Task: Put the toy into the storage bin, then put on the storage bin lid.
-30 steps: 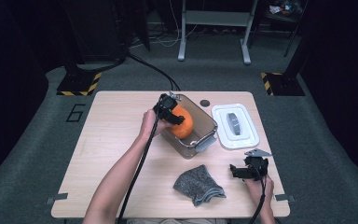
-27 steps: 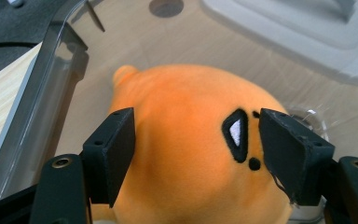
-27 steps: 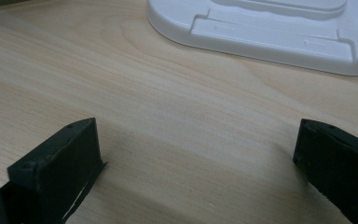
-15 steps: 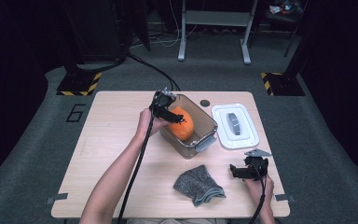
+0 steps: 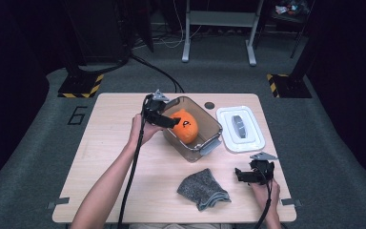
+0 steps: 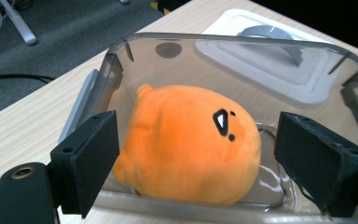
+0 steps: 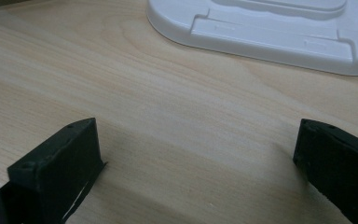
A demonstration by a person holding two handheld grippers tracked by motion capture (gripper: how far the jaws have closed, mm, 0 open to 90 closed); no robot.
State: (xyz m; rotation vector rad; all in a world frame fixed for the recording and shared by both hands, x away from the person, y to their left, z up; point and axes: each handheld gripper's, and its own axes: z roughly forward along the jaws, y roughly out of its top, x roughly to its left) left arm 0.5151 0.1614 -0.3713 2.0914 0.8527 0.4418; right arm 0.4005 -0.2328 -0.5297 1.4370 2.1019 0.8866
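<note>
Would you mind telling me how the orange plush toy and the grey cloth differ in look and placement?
The orange plush toy is rounded and puffy with a small black face mark, while the grey cloth is flat, rumpled and plain. The plush toy sits inside the clear container; the grey cloth lies bare on the table, nearer the person. Both are soft and lie free of either gripper.
</note>
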